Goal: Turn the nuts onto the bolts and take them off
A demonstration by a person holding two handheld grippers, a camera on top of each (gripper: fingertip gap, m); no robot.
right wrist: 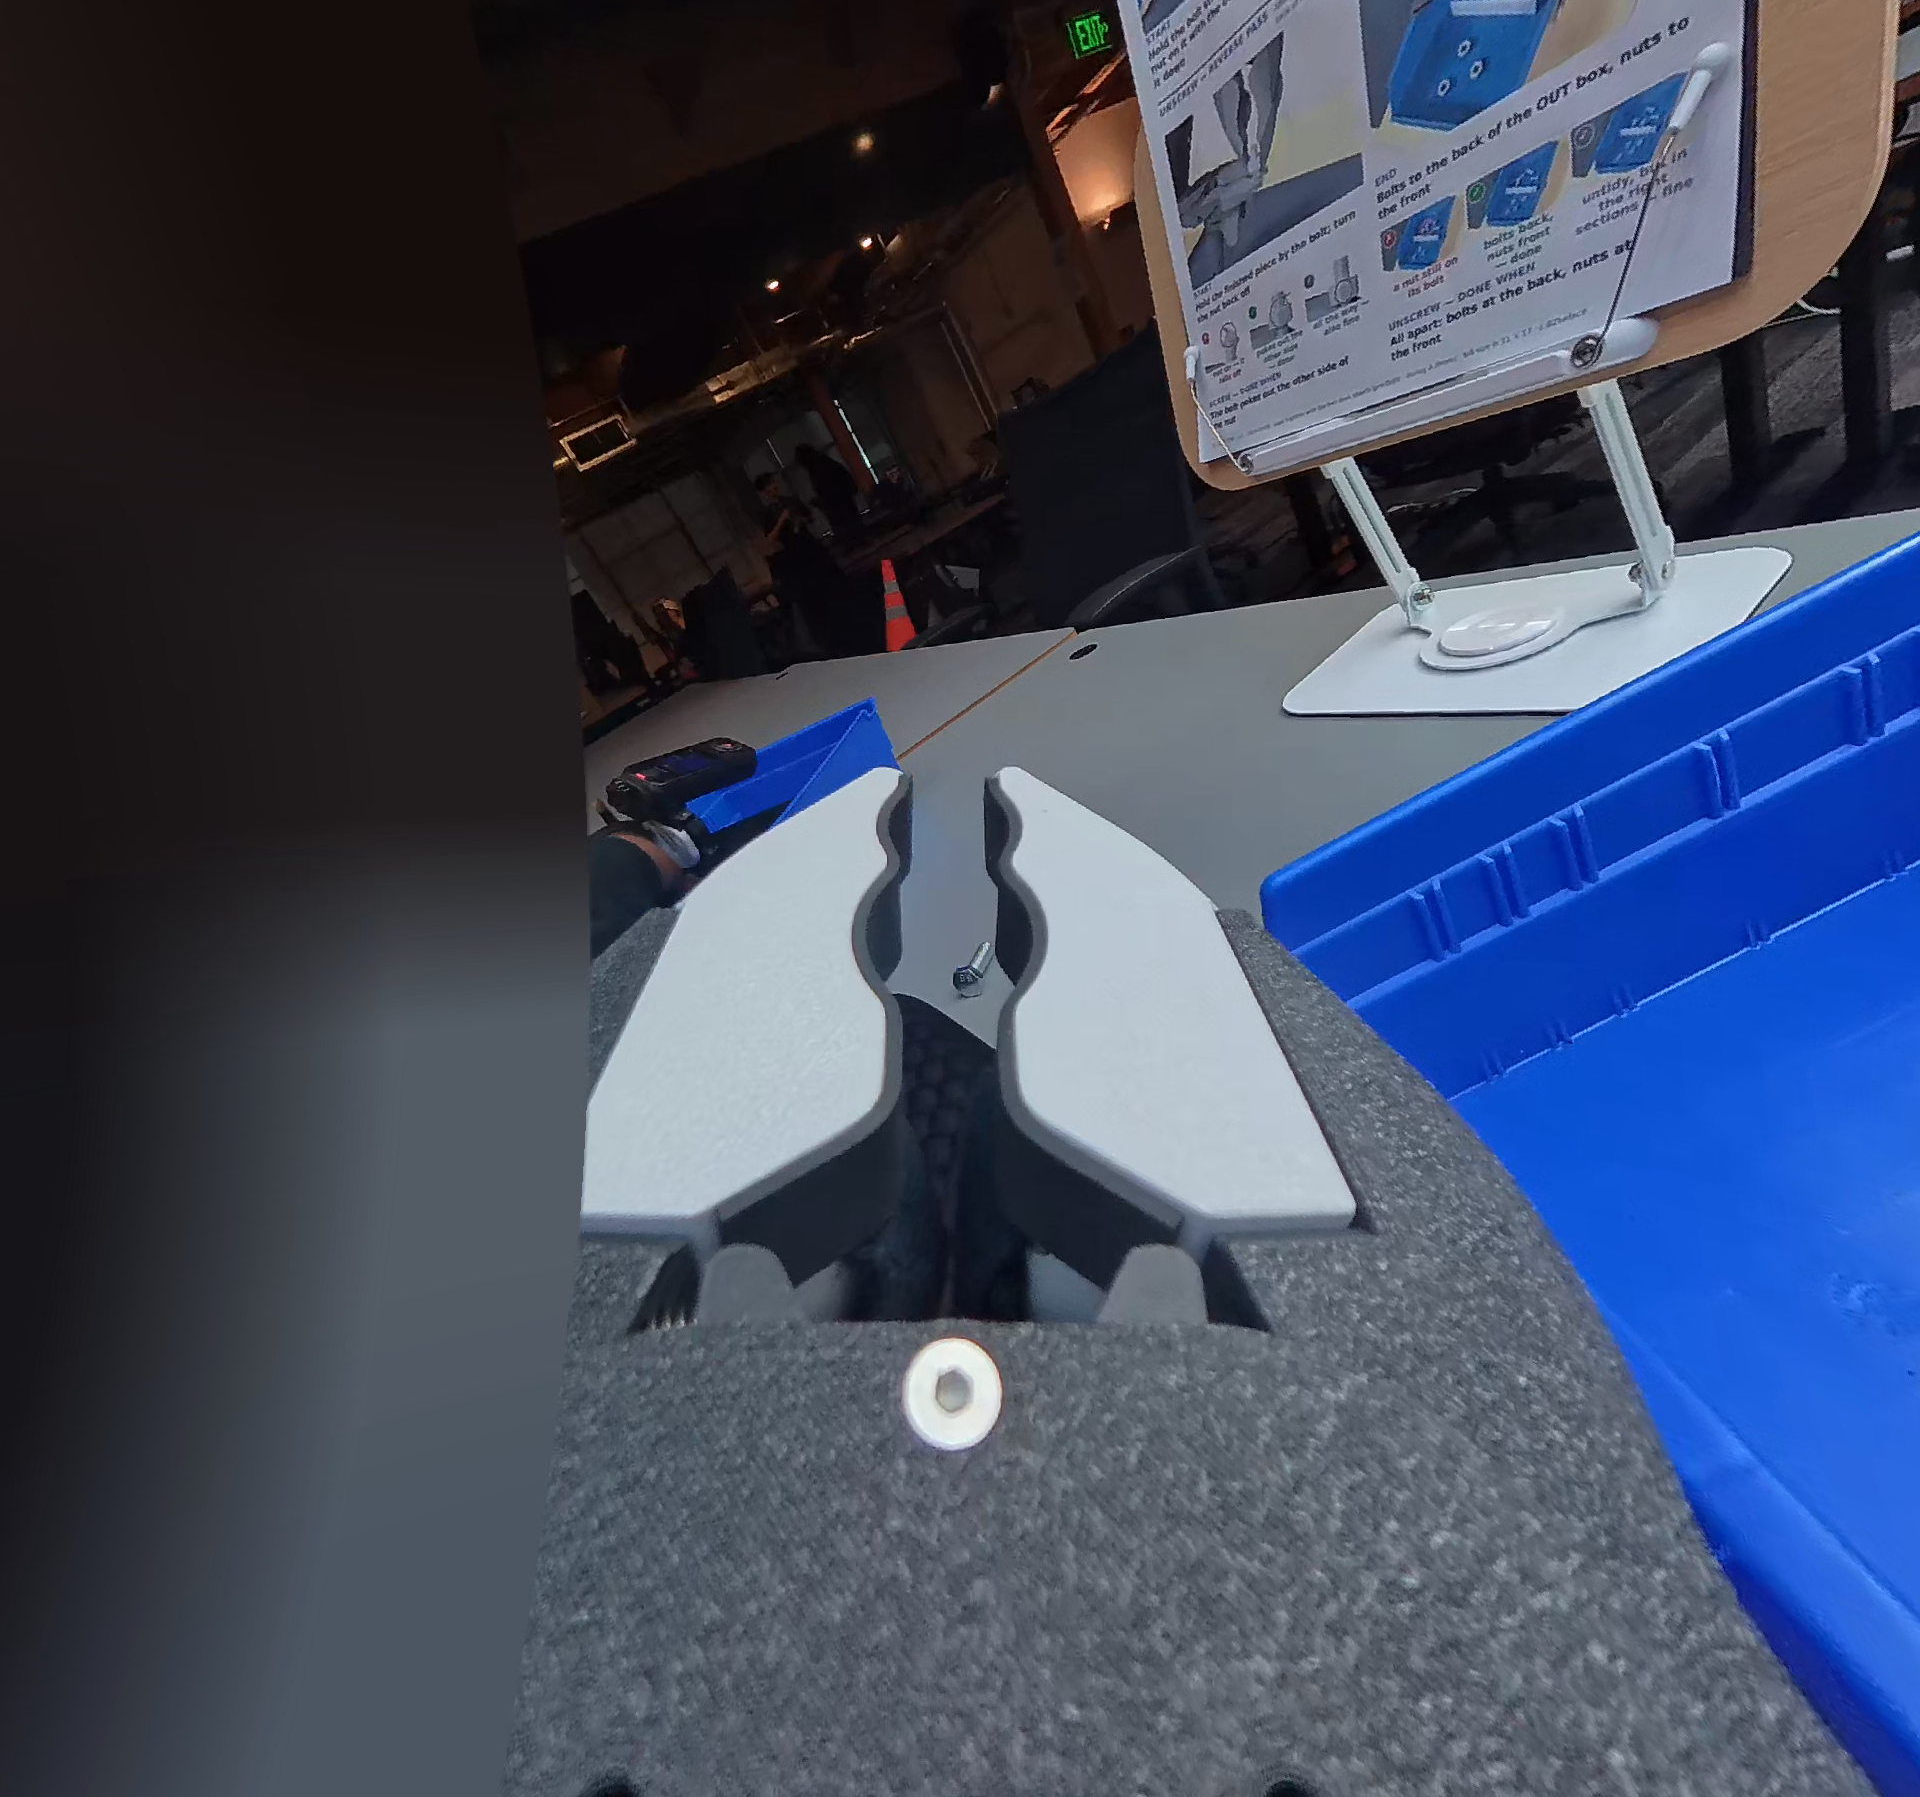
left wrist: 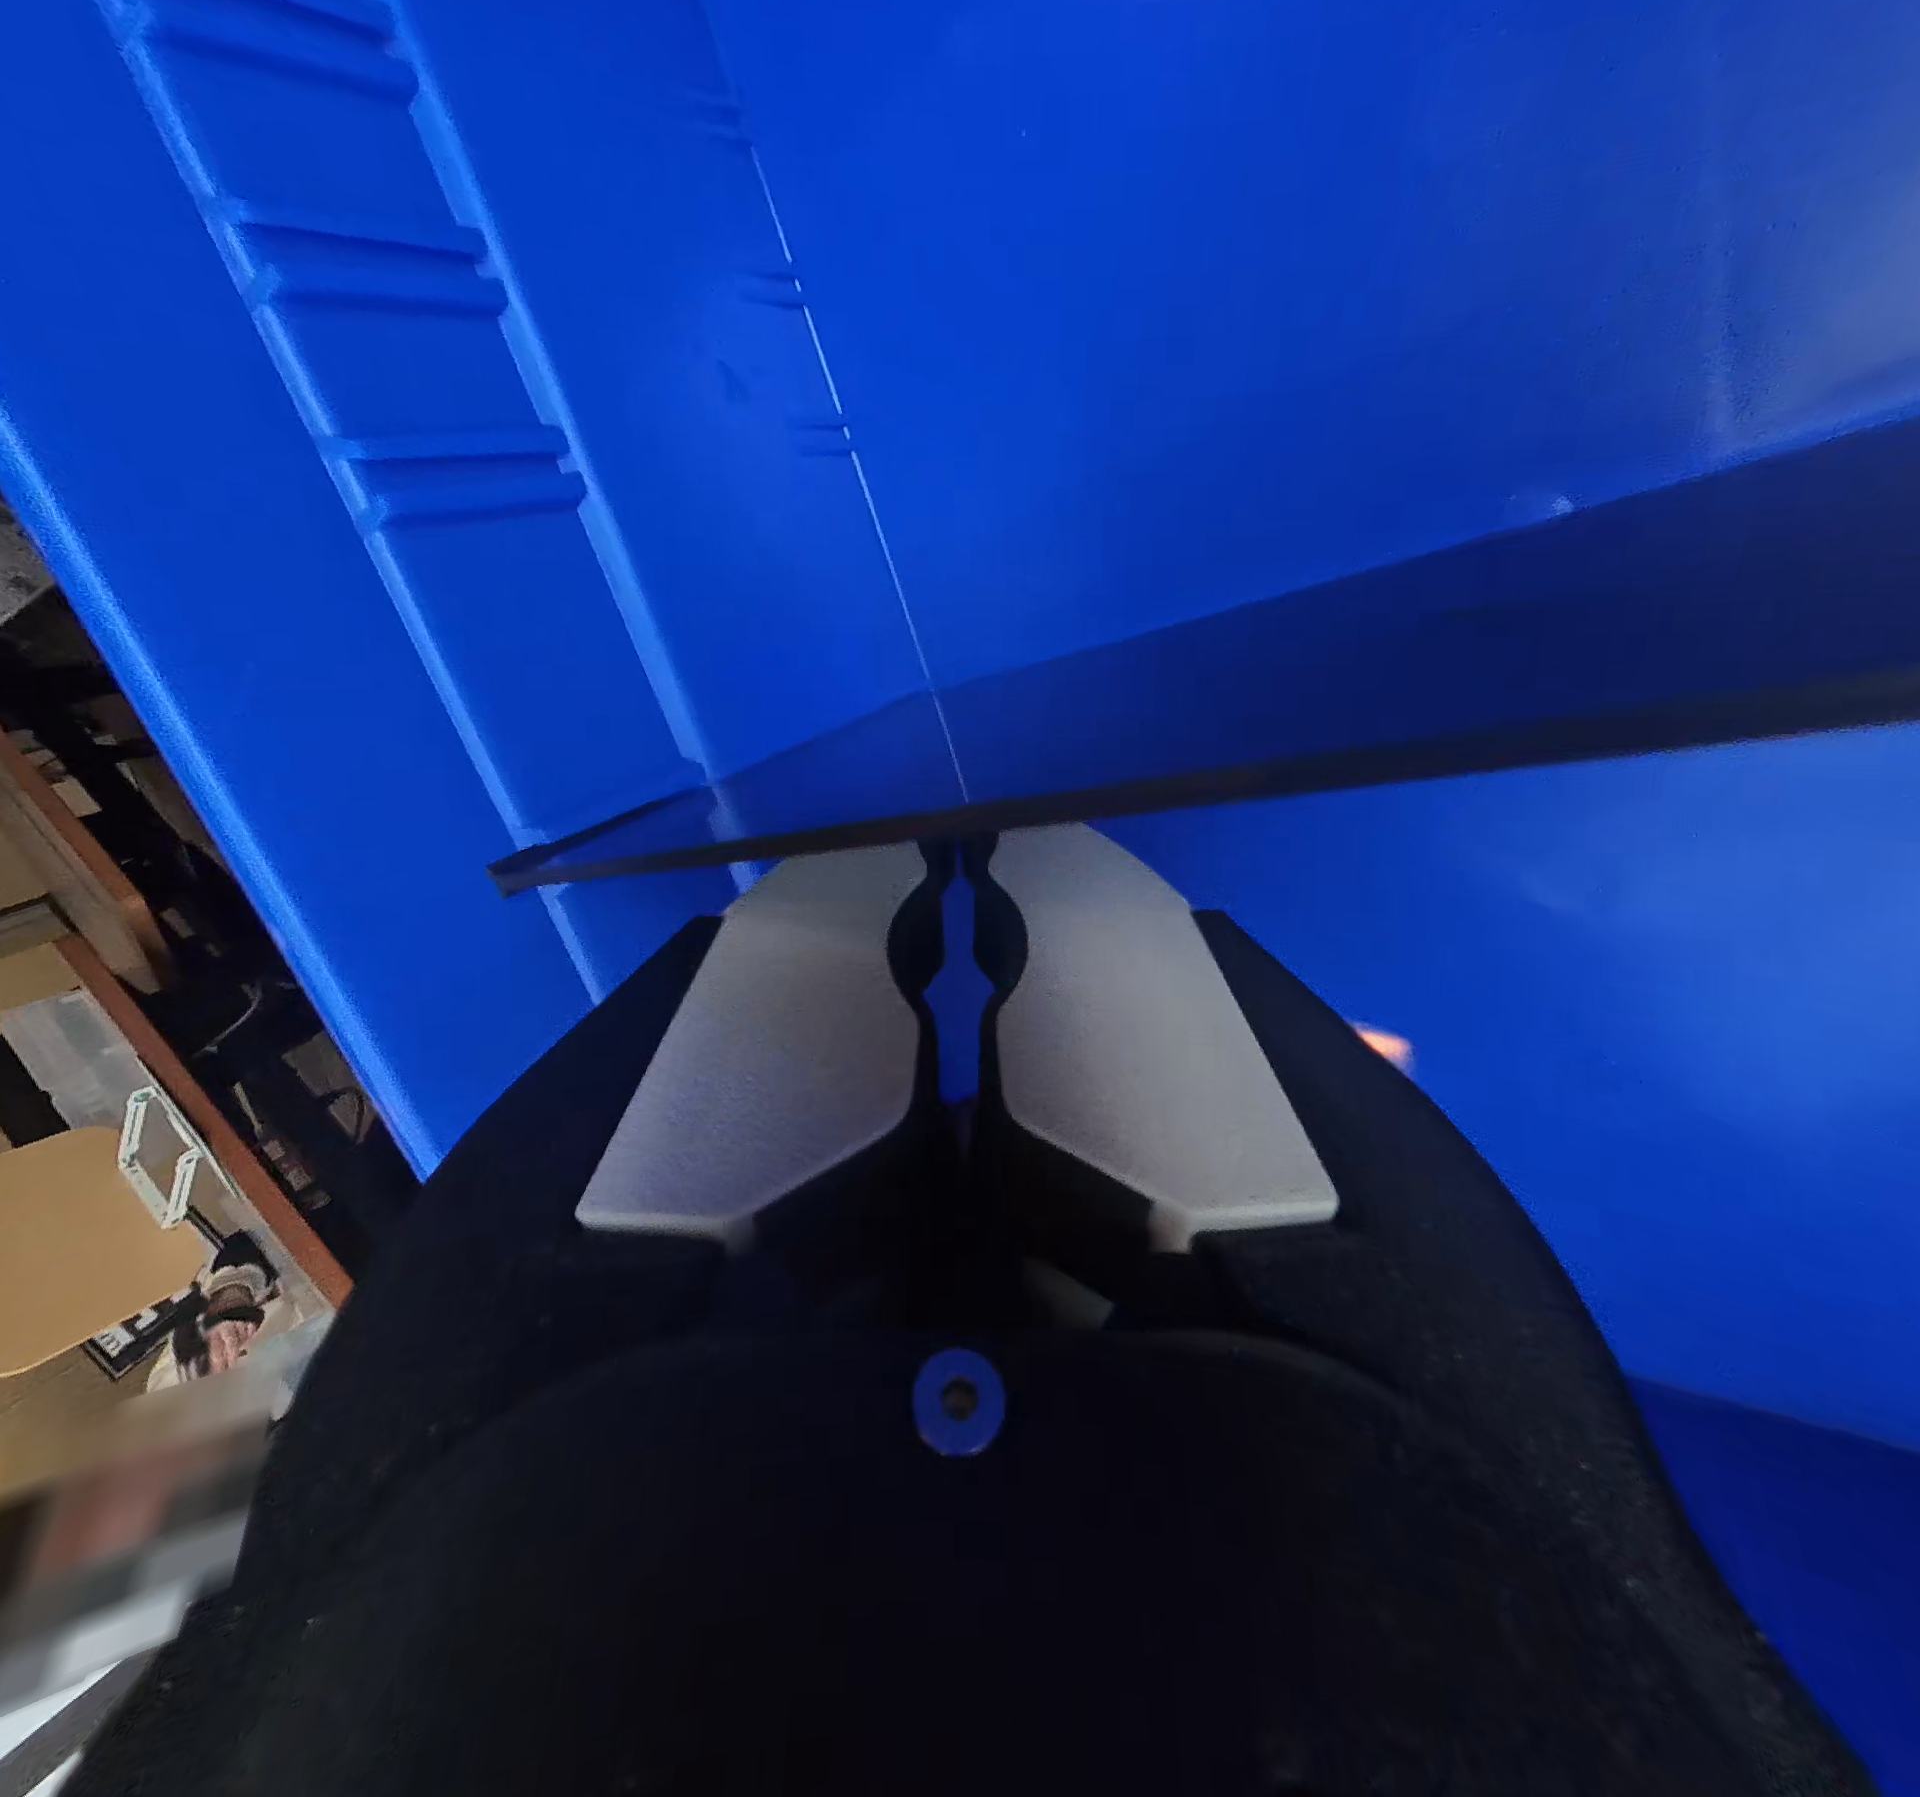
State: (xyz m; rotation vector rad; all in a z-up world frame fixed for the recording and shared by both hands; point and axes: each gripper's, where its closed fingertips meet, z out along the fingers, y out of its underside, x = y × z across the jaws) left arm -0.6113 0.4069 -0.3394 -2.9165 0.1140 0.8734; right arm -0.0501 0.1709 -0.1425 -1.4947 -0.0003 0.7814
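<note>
In the left wrist view my left gripper (left wrist: 957, 859) is deep inside a blue bin (left wrist: 1195, 313). Its pads are closed together, with the tips right at the lower edge of a dark divider plate (left wrist: 1299, 698) that crosses the bin. I see nothing between the pads. In the right wrist view my right gripper (right wrist: 948, 791) hovers over the grey table (right wrist: 1143, 760) with its fingers a narrow gap apart. A small silver bolt (right wrist: 971, 968) lies on the table below, seen through that gap near the right pad, not gripped. No nut is visible.
A large blue bin (right wrist: 1662, 968) stands close on the right. A smaller blue bin (right wrist: 800, 760) sits at the left, with the other gripper's camera (right wrist: 681, 771) and a gloved hand (right wrist: 634, 864) by it. A stand with an instruction sheet (right wrist: 1455, 137) is behind. The gap from one gripper's tips to the other's is roughly 65 cm.
</note>
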